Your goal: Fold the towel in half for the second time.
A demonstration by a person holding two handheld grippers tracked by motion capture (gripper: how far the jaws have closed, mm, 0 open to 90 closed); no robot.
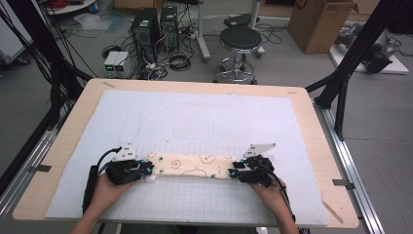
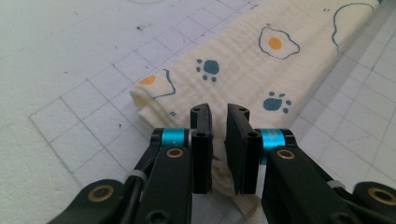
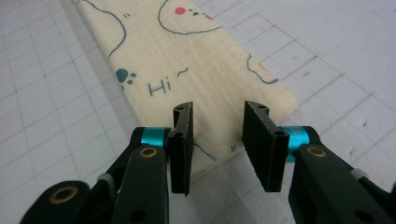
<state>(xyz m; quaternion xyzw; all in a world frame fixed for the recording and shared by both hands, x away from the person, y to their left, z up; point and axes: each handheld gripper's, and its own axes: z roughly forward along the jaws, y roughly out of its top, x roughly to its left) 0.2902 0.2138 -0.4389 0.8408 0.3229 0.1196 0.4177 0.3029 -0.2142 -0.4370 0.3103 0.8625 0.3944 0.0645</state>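
Cloth: a cream folded cloth [image 1: 191, 165] printed with fried eggs, blue paw prints and outlined figures lies as one long, narrow strip; the word "Hi" shows on it in the right gripper view [image 3: 187, 60].
Position: the strip runs left to right across the near half of a pale gridded mat [image 1: 195, 117] on a wooden table [image 1: 319, 146], flat on the mat, its two short ends at the grippers.
Left end: thick rolled layers bunch at the fold in the left gripper view [image 2: 224, 79], and a bit of cloth lies low between the jaws.
Left gripper: the left gripper [image 2: 218, 114], held low in the person's left hand [image 1: 104, 191], points along the strip; its jaws stand a narrow slit apart, pads not pressing the cloth.
Right gripper: the right gripper [image 3: 217, 114], in the right hand [image 1: 270, 191], faces the other end; its jaws are wider apart, clear of the cloth's corner beneath them.
Forearms: both enter from the near edge, angled inward.
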